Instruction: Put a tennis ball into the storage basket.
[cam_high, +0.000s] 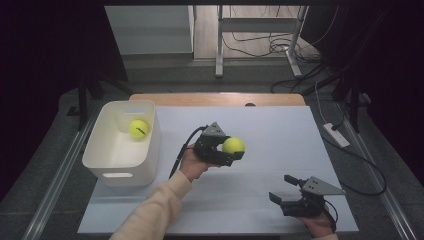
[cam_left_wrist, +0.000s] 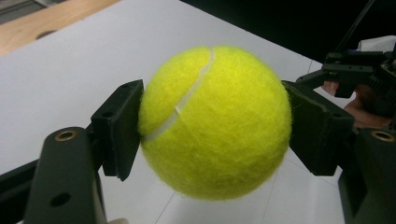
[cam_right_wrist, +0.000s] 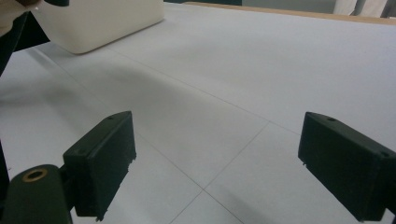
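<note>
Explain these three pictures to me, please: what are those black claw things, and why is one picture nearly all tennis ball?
A person at a table holds a hand-held two-jaw gripper in each hand. One camera looks down from above; one rides on each gripper, looking along its jaws. The left gripper is clamped on a tennis ball, so its camera sees the ball up close. The right gripper is open with nothing between its jaws, low over the white tabletop. At the left stands a white bin with a second ball inside.

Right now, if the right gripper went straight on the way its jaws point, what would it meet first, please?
Probably nothing soon: the right gripper, jaws open, faces bare white table. The white bin lies left of that line, though depth is hard to judge.
</note>
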